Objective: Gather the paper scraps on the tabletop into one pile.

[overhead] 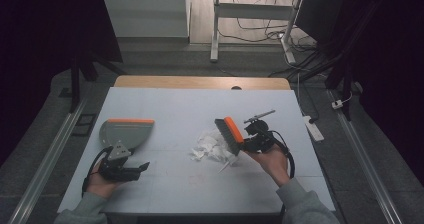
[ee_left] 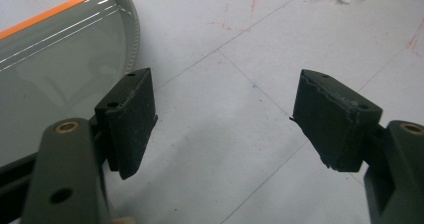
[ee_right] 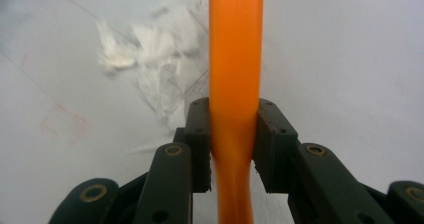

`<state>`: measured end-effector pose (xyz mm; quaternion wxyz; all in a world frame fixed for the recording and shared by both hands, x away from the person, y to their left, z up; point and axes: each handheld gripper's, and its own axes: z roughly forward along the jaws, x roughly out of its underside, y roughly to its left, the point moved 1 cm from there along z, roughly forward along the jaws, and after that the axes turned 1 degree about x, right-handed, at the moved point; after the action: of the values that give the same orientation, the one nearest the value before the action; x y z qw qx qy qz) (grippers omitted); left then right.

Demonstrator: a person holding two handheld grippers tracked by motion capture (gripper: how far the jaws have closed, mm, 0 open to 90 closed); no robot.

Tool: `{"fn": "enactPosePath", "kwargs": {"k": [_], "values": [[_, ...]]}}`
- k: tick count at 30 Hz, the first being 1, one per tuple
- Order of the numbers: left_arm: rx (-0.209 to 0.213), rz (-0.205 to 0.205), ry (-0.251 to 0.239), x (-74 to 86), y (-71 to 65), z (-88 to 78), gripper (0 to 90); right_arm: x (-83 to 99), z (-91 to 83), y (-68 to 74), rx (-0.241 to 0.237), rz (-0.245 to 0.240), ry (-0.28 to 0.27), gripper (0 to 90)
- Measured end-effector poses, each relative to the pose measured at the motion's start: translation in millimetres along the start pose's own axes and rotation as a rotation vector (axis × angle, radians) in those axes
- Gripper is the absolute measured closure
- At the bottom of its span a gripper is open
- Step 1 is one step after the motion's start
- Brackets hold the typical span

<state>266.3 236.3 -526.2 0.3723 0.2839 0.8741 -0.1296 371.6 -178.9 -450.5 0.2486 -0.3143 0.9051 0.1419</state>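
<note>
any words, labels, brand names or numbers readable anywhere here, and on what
None can be read.
Dustpan: plain grey with an orange edge, no label visible.
Brush: orange back and dark bristles, no print visible.
Table: faint red scribbles and thin lines, no legible letters or digits.
Paper scraps: white, too small to show any print.
Left gripper and right gripper: black jaws, no markings.

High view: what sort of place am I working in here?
Probably a lab or recording workspace, not a home: a white-topped table fenced by dark curtains, loose cables running over the floor behind, and a power strip lying beside the table.
</note>
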Motion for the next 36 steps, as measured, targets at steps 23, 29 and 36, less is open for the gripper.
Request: {"fn": "enactPosePath", "kwargs": {"k": [23, 29, 36], "values": [[-0.025, -0.008, 0.003, -4.2, -2.7, 3.8, 25.9, 30.5, -34.4, -29.9, -0.018, -0.044, -0.154, 70.4], [-0.025, -0.005, 0.004, -5.8, -5.9, 4.6, 25.9, 54.8, -40.8, -42.4, 0.016, -0.043, -0.174, 70.4], [-0.021, -0.004, 0.001, -6.7, -7.5, 5.2, 25.9, 81.8, -46.7, -54.3, 0.041, -0.063, -0.207, 70.4]]}}
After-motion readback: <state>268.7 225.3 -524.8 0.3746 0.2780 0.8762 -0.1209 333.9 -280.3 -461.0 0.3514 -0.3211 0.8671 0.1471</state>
